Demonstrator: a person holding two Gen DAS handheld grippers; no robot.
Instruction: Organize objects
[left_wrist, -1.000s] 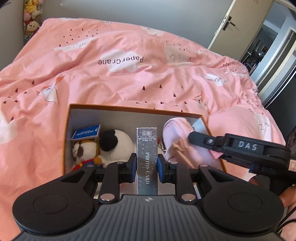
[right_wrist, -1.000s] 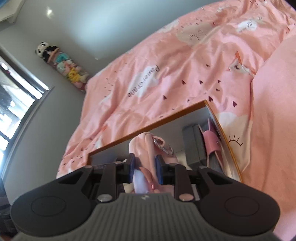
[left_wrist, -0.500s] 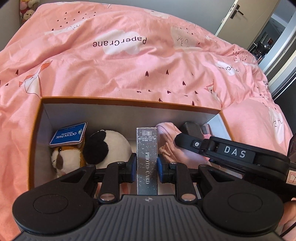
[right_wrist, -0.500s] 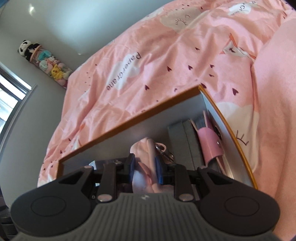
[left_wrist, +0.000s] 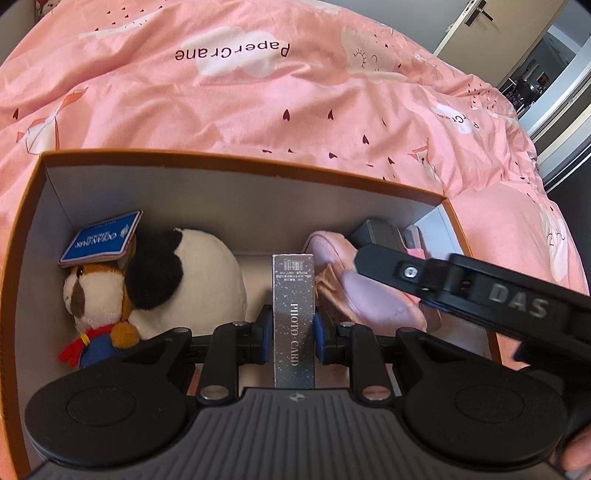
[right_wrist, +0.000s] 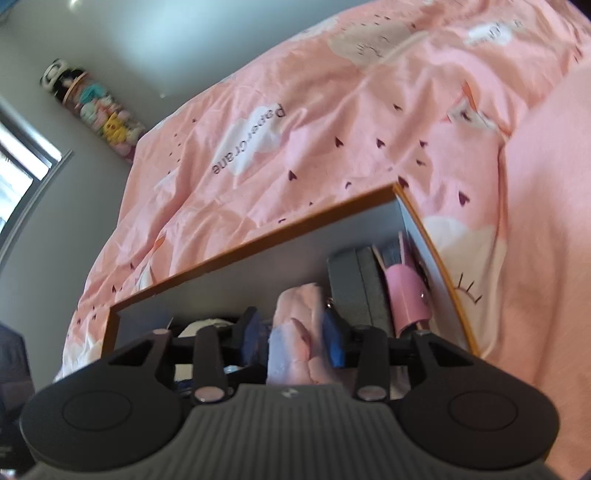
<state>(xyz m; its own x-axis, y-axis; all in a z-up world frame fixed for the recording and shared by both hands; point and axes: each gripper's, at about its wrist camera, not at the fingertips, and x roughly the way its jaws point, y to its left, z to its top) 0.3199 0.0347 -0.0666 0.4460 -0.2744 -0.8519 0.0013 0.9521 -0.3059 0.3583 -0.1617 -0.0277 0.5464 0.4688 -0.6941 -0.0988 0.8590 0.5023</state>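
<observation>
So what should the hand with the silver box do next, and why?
Probably lower the silver box into the bare gap between the panda and the pink pouch, then let go. The left tool grips it just above the carton floor.

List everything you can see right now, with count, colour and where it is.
Orange-rimmed cardboard box: one, white inside, on the bed.
Pink printed duvet: one, covering the bed.
Silver photo card box: one, upright in the left claw, over the box's middle.
Black and white plush panda: one, left part of the box.
Brown and white plush dog: one, far left corner.
Blue card: one, on the dog's head.
Soft pink pouch: one, between the right claw's pads.
Grey case: one, right end.
Left claw: shut.
Right claw: opening.
</observation>
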